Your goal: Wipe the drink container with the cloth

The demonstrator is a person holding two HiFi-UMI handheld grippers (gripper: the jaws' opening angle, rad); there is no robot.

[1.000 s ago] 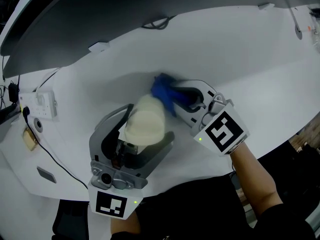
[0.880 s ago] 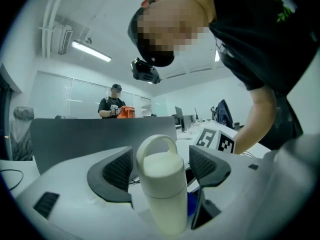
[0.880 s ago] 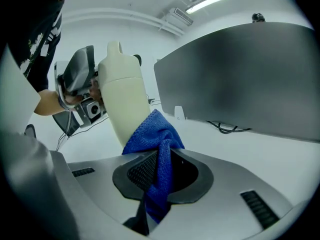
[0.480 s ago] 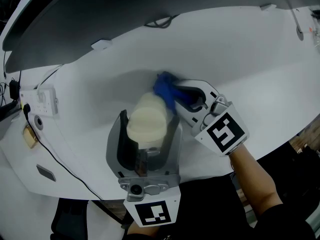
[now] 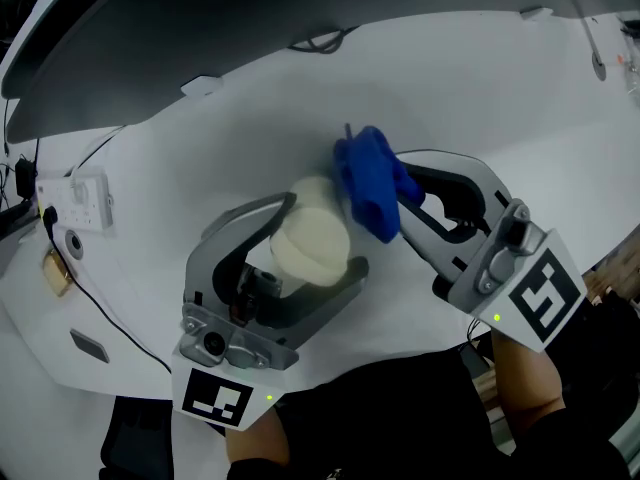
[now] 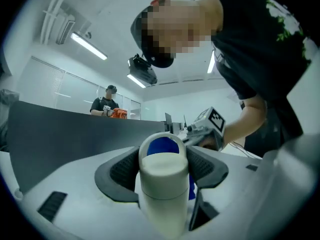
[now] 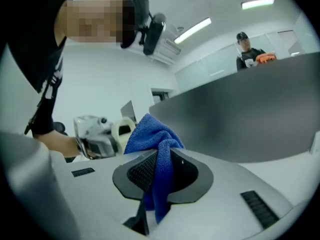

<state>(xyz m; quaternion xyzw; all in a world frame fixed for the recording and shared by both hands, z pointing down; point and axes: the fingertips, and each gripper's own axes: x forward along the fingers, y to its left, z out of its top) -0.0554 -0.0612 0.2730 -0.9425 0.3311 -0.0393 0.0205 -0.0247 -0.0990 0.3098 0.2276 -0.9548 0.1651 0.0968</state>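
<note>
Left hand-held gripper [image 5: 322,233]: jaws closing, pads on both sides of the cream, capped drink bottle [image 5: 308,248], over the white surface [image 5: 520,118]; contents not visible. Right hand-held gripper [image 5: 400,196]: clamped narrow on a bunched blue cloth [image 5: 368,180], set against the bottle's far right side.

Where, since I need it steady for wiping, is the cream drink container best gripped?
Grip the drink container round its upper body, from the side, pads on opposite walls: the cylinder seats squarely, the top loop is thin. The left gripper, jaws closing, holds it so, leaving the top free for the cloth.
</note>
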